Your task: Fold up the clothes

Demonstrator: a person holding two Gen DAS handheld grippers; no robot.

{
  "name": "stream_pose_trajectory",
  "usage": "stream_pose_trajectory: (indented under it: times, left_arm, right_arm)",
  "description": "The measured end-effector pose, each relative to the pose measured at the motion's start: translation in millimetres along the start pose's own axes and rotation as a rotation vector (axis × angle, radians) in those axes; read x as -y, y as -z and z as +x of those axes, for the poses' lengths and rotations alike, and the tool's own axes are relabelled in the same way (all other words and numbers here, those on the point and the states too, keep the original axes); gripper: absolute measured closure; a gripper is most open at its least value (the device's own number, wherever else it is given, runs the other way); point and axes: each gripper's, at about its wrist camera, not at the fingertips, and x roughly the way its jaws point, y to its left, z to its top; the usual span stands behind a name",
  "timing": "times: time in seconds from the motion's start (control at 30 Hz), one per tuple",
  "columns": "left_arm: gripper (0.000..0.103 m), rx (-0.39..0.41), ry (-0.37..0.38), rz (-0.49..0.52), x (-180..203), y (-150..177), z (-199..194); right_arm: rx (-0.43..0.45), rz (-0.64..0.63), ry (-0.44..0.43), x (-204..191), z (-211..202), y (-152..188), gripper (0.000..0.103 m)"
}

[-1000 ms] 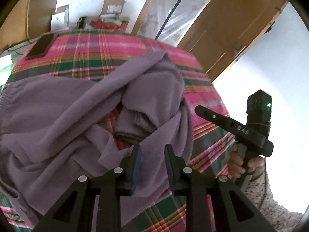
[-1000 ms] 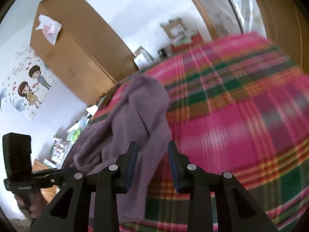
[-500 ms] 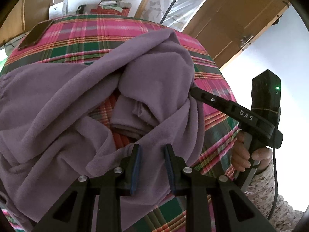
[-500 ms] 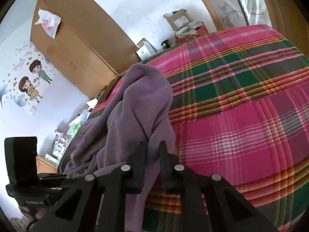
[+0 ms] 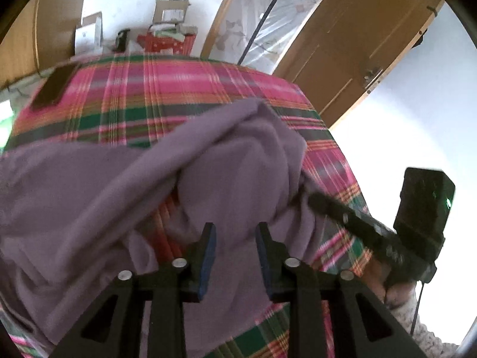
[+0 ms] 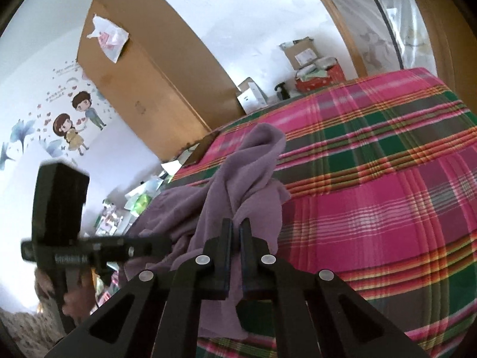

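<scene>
A purple fleece garment lies crumpled on a bed with a pink, green and orange plaid cover. My left gripper hovers over the garment's near folds. Its jaws are opening, the blue pads stand apart, and cloth shows beyond the gap with nothing pressed. In the right wrist view, my right gripper is shut on a raised fold of the garment, and cloth hangs down between the fingers. The right gripper also reaches into the garment's right edge in the left wrist view. The left gripper shows at the left, beside the cloth.
A dark flat phone-like slab lies on the far left of the bed. A wooden wardrobe stands beyond the bed, with boxes against the far wall and a wooden door at the right. Bare plaid cover spreads right of the garment.
My right gripper went from open to shut on a fold of the purple garment and rose with it. My left gripper's jaws widened, and it drew back a little.
</scene>
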Motion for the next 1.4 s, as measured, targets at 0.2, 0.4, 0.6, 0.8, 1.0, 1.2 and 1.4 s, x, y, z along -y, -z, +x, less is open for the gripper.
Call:
stream_pose_trajectory:
  times: [0.2,0.4,0.6,0.8,1.0,1.2,1.4]
  left_arm:
    - [0.068,-0.095,-0.037,0.073,14.4,-19.2,32.1]
    - [0.067,-0.143,-0.042,0.032,8.5,-28.8,54.3]
    - [0.075,-0.181,0.002,-0.036,-0.3,-31.3,67.8]
    - [0.098,-0.145,0.013,-0.04,-2.1,-31.0,64.3]
    - [0.099,-0.101,0.035,-0.083,-9.4,-33.5,54.1]
    - [0.099,-0.045,0.052,-0.081,-3.7,-39.1,39.4]
    - [0.099,-0.011,0.058,-0.094,-8.6,-38.1,27.4]
  right_arm:
    - [0.0,0.015,-0.018,0.4,-0.9,3.4,0.098]
    - [-0.005,0.017,-0.034,0.9,-1.3,5.9,0.098]
    - [-0.021,0.019,-0.051,1.3,3.9,7.8,0.098]
    - [-0.022,0.036,-0.06,4.9,4.7,9.8,0.098]
    - [-0.01,0.041,-0.053,6.8,-0.8,9.7,0.098]
    - [0.011,0.061,-0.034,13.6,-7.8,10.9,0.098]
    - [0.019,0.086,-0.017,20.8,-11.8,12.6,0.098]
